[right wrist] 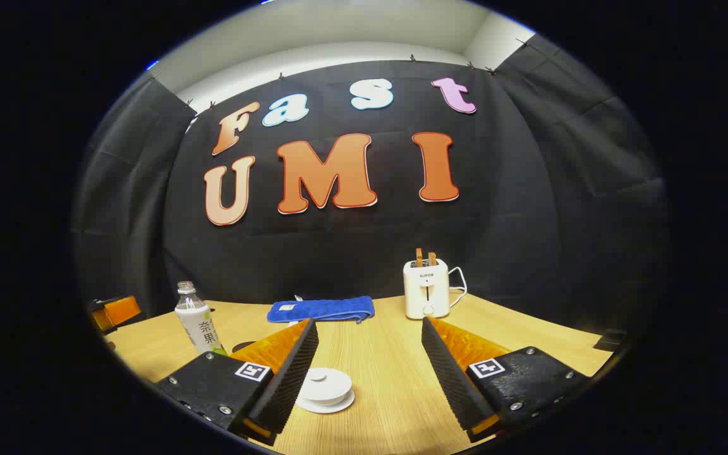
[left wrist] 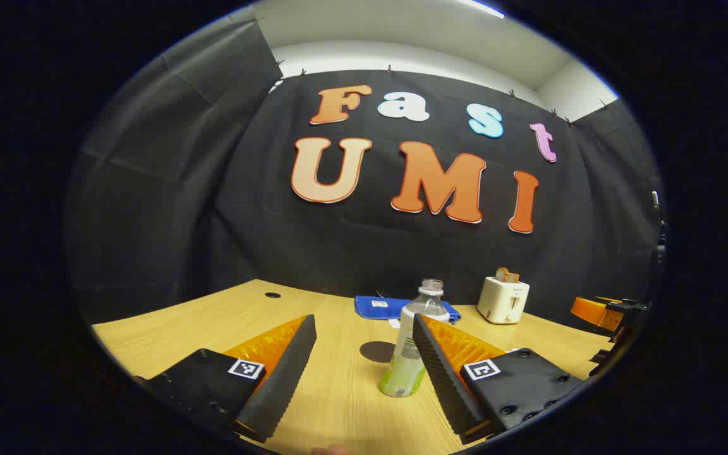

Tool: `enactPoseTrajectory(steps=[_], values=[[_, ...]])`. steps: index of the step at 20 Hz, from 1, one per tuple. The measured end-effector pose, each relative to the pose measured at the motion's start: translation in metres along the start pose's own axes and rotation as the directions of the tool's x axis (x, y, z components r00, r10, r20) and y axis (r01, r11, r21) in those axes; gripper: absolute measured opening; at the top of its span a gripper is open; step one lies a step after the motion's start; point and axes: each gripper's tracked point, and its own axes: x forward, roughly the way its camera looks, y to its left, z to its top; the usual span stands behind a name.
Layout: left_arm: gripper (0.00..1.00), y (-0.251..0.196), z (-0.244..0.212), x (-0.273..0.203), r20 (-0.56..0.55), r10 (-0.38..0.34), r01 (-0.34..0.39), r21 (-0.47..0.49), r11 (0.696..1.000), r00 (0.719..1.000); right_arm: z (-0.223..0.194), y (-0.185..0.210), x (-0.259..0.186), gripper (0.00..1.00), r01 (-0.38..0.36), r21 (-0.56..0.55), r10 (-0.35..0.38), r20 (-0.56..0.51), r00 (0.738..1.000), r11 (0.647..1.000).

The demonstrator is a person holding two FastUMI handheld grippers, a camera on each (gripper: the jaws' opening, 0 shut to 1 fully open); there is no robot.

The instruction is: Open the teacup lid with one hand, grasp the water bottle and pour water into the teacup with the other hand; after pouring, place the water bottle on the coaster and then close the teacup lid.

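In the left gripper view, a clear uncapped water bottle [left wrist: 409, 346] with a green label stands upright on the wooden table [left wrist: 332, 404]. It is just ahead of my open left gripper [left wrist: 364, 321], and the right finger [left wrist: 443, 373] partly covers it. A dark round coaster [left wrist: 376, 351] lies right behind the bottle's left side. In the right gripper view, the white teacup [right wrist: 324, 385] with its lid on sits low between the fingers of my open right gripper [right wrist: 369, 323], close to the left finger [right wrist: 288, 373]. The bottle [right wrist: 198, 319] stands far left there.
A blue cloth [left wrist: 389, 308] [right wrist: 321, 309] lies folded at the table's back, and a white toaster [left wrist: 503, 298] [right wrist: 427, 287] with its cord stands near it. The other gripper's orange body [left wrist: 601, 313] [right wrist: 114, 311] shows at each view's edge. A cable hole [left wrist: 272, 295] is back left.
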Motion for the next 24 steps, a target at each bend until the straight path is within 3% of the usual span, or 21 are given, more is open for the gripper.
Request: enactPoseTrajectory(steps=[4, 24], values=[[0.99, 0.000, 0.001, 0.004, 0.019, 0.027, -0.028, 0.045, 0.999, 0.999, -0.005, -0.003, -0.001, 0.98, -0.003, 0.023, 0.004, -0.016, 1.000, 1.000], [0.99, 0.013, -0.004, 0.006, 0.002, 0.069, -0.069, 0.059, 0.996, 0.998, -0.024, 0.007, 0.002, 0.98, -0.023, 0.000, 0.023, -0.063, 0.998, 1.000]])
